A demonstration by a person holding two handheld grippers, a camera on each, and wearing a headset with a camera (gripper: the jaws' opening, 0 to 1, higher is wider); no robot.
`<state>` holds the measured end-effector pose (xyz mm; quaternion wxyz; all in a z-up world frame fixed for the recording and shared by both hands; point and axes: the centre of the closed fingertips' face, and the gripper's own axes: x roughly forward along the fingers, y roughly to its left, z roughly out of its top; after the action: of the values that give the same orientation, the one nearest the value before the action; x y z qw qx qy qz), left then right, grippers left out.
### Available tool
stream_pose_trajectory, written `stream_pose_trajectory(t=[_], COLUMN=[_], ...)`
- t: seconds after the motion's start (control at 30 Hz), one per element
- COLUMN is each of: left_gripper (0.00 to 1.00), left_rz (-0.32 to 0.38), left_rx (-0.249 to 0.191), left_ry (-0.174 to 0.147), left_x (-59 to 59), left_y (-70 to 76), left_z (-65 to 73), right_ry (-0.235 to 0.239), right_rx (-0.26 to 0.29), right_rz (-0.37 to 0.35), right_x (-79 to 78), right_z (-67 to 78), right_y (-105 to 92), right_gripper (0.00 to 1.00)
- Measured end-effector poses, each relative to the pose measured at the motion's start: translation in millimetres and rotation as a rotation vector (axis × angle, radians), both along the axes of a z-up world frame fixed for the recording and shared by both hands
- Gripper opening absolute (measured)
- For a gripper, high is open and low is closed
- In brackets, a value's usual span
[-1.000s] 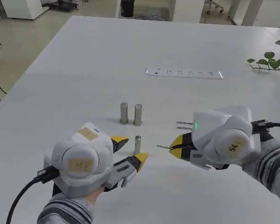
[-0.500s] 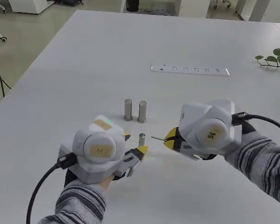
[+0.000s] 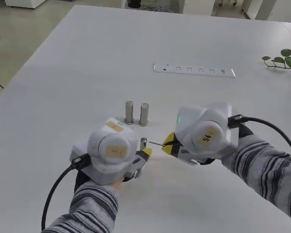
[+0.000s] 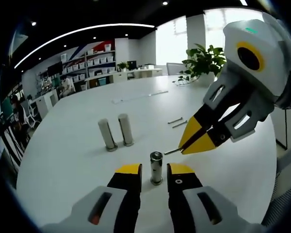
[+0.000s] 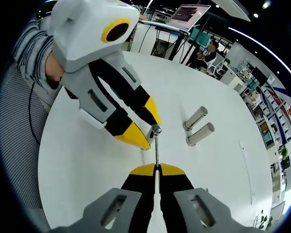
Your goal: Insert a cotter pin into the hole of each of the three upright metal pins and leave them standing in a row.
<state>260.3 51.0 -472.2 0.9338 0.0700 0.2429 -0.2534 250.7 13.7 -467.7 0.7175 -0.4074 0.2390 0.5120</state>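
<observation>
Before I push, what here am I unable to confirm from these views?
- Hole in the near pin: too small, all views.
- Whether the cotter pin tip is inside it: right gripper view, too small at the pin top.
- Near pin's base: head view, hidden by left gripper.

Your left gripper (image 3: 142,148) hangs over the near part of the table (image 3: 63,97), pointing away from you and a little to your right. Its jaws are parted, one on each side of a metal pin (image 4: 156,167) with a thin gap at each side. Your right gripper (image 3: 167,144) comes in from the right and points left at the left gripper's tips. Its jaws are pressed together on a cotter pin (image 5: 156,150), which sticks straight out from between them. The two sets of yellow tips are just beside each other. Your left forearm (image 3: 89,213) rises from the near edge, and your right forearm (image 3: 262,170) slants in from the near right corner.
</observation>
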Motion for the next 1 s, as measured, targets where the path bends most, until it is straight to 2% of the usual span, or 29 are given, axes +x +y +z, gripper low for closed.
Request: stream_pose_trajectory(t=[0.2, 0.37, 0.8, 1.0], left_gripper=[0.13, 0.10, 0.05, 0.05], left_rz=[0.007, 0.012, 0.002, -0.004], left_rx=[-0.015, -0.028, -0.028, -0.026], left_ry=[0.021, 0.027, 0.008, -0.014], left_x=[-2.6, -1.1, 2.3, 2.9], left_y=[1.0, 0.3, -4.3, -6.5], left_z=[-7.7, -9.7, -10.6, -11.0], right_ry=[-0.009, -0.010, -0.026, -0.032], right_rx=[-0.022, -0.025, -0.036, -0.027], right_rz=[0.015, 0.024, 0.033, 0.047], right_x=[0.2, -0.4, 0.6, -0.9], right_z=[-1.2, -1.2, 2.6, 7.9], right_y=[3.8, 7.2, 8.4, 14.6], right_gripper=[0.00, 0.00, 0.00, 0.00])
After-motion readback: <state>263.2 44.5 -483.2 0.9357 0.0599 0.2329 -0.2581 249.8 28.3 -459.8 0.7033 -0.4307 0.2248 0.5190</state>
